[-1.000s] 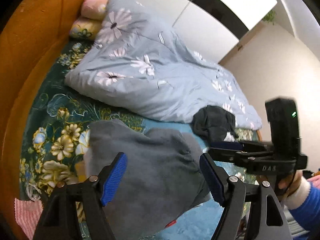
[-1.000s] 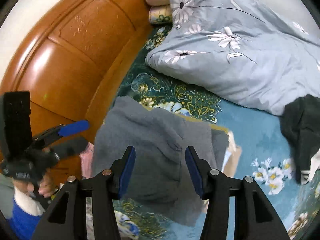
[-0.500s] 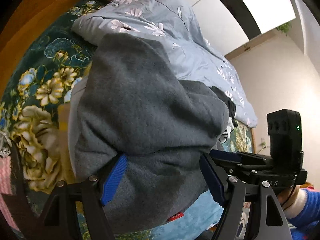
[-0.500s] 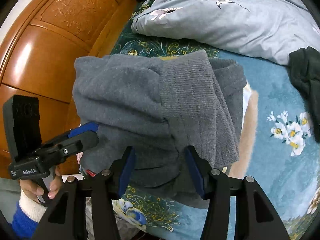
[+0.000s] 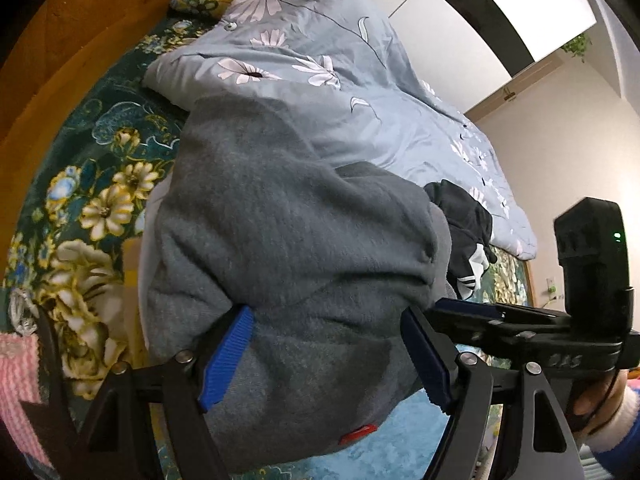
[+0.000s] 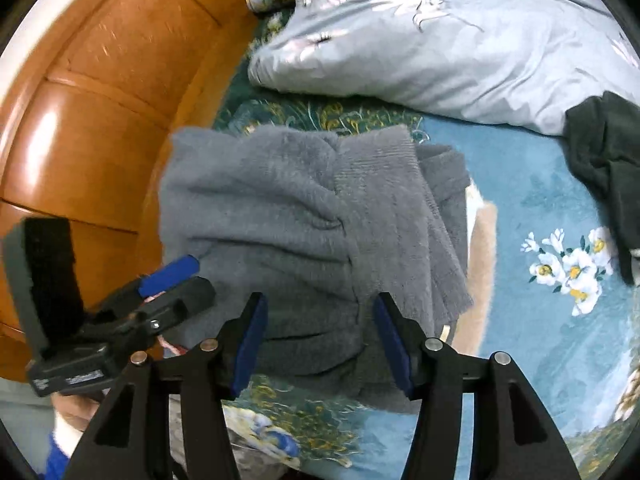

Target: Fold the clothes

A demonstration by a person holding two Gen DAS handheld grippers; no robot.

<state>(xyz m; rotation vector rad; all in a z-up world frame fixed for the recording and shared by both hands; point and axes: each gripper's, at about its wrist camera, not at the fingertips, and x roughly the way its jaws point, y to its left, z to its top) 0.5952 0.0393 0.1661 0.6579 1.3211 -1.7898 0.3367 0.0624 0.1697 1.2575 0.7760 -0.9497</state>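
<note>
Both my grippers, left (image 5: pixel 326 354) and right (image 6: pixel 320 340), stand apart over the grey sweater (image 6: pixel 304 232); headboard (image 6: pixel 92 120) left, duvet (image 6: pixel 460 32) beyond.

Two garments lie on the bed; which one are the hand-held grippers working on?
The grey fleece garment, bunched between both hand-held grippers' open fingers. The dark garment lies apart, beside the floral duvet, untouched.

fuzzy matt grey sweater (image 6: pixel 280 216), glossy wooden headboard (image 6: pixel 100 100) (orange-brown)
</note>
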